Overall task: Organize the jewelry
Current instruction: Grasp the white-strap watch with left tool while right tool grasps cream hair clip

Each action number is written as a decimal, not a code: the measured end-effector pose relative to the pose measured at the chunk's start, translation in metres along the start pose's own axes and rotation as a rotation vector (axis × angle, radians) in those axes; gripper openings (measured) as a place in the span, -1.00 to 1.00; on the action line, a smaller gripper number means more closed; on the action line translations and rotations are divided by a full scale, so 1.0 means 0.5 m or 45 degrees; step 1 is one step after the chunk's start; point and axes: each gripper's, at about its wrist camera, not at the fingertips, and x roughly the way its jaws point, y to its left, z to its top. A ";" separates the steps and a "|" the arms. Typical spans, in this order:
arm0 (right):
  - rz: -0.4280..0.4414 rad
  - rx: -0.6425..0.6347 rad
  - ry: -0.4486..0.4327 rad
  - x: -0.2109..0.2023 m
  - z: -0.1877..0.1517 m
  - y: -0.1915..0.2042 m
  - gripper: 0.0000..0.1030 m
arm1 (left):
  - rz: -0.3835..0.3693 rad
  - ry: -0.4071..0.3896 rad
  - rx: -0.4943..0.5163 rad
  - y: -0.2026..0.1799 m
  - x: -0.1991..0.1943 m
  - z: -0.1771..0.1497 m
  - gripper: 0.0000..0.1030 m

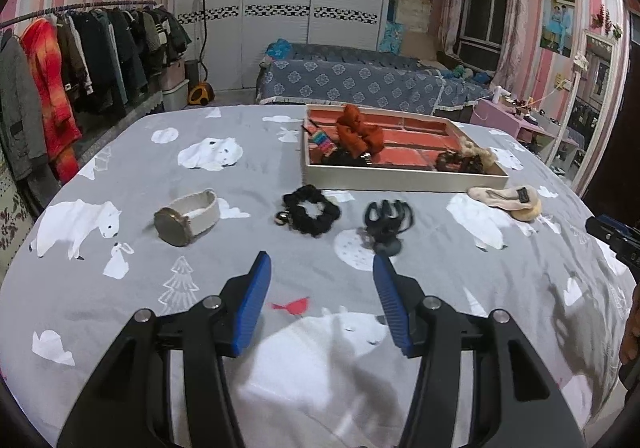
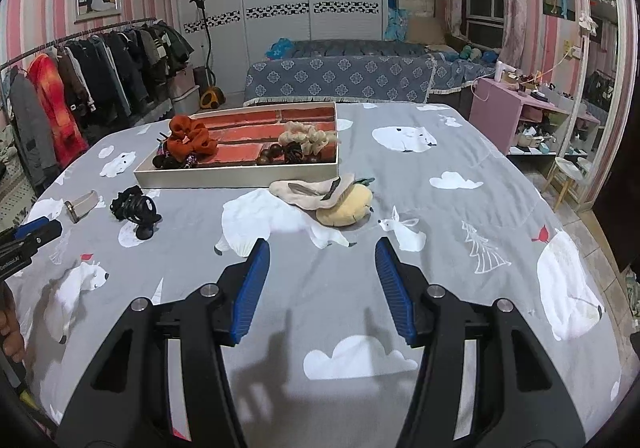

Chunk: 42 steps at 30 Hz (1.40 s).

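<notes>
On the grey bear-print cloth lie a white-strapped watch [image 1: 188,217], a black scrunchie [image 1: 309,209], a black claw clip [image 1: 386,222] and a beige plush hair clip [image 1: 509,198]. Behind them stands a red-lined tray [image 1: 400,181] holding an orange scrunchie [image 1: 356,133], a beige scrunchie [image 1: 476,152] and dark pieces. My left gripper [image 1: 322,268] is open and empty, short of the scrunchie and claw clip. My right gripper [image 2: 322,252] is open and empty, just short of the beige plush clip [image 2: 324,194]. The tray [image 2: 240,178], claw clip [image 2: 136,210] and watch [image 2: 82,204] show in the right wrist view.
The right gripper's tip shows at the right edge of the left wrist view [image 1: 612,236]; the left gripper's tip shows at the left edge of the right wrist view [image 2: 28,236]. A clothes rack [image 1: 80,48] stands left, a bed [image 1: 360,80] behind, a pink shelf [image 2: 520,108] right.
</notes>
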 end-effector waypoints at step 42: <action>-0.029 0.108 0.225 0.339 0.094 -0.070 0.07 | 0.211 0.227 0.073 0.184 0.290 0.089 -0.83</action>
